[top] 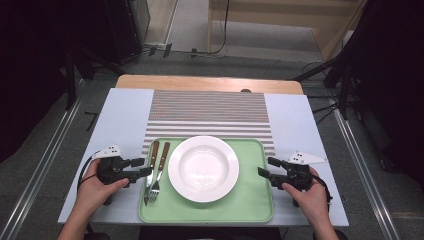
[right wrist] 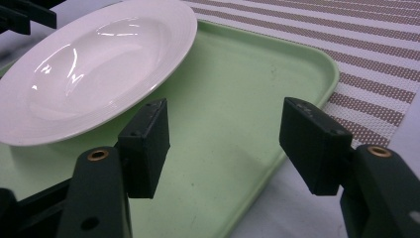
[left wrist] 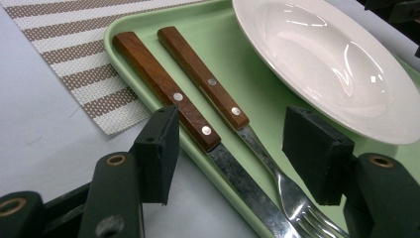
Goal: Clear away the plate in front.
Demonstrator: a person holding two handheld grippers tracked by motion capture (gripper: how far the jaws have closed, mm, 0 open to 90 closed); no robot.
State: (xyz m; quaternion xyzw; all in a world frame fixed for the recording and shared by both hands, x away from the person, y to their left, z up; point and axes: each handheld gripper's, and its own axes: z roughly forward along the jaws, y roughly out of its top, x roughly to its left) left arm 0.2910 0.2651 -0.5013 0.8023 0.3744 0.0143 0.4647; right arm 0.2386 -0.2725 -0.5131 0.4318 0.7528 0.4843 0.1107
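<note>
Left gripper (top: 145, 167) hovers at the left edge of a green tray (top: 250, 200), its jaws standing apart with nothing clamped between them. Seen from the left gripper view, those jaws straddle the knife (left wrist: 168, 94) and the fork (left wrist: 208, 82), one pad (left wrist: 158, 148) just outside the tray's rim and the other pad (left wrist: 317, 153) over the tray near the plate; neither pad touches the cutlery. Right gripper (top: 265, 168) waits at the tray's right edge, jaws also apart and empty, pointing toward the bare right side of the tray.

The tray sits at the near side of the desk (top: 125, 110), its far edge overlapping a striped brown and white placemat (top: 210, 110). Inside the tray are three things: a white deep plate (top: 203, 168) in the middle, with nothing on it, and to its left the knife (top: 150, 170) and fork (top: 159, 172), lying side by side with their wooden handles pointing away from the person. The knife lies nearest the tray's left rim, the fork between it and the plate.

By the look of it, the work is at its start: the left gripper is lined up on the cutlery, but nothing has been lifted, and everything is in the tray. Closing on a handle and moving it remains to be done.
</note>
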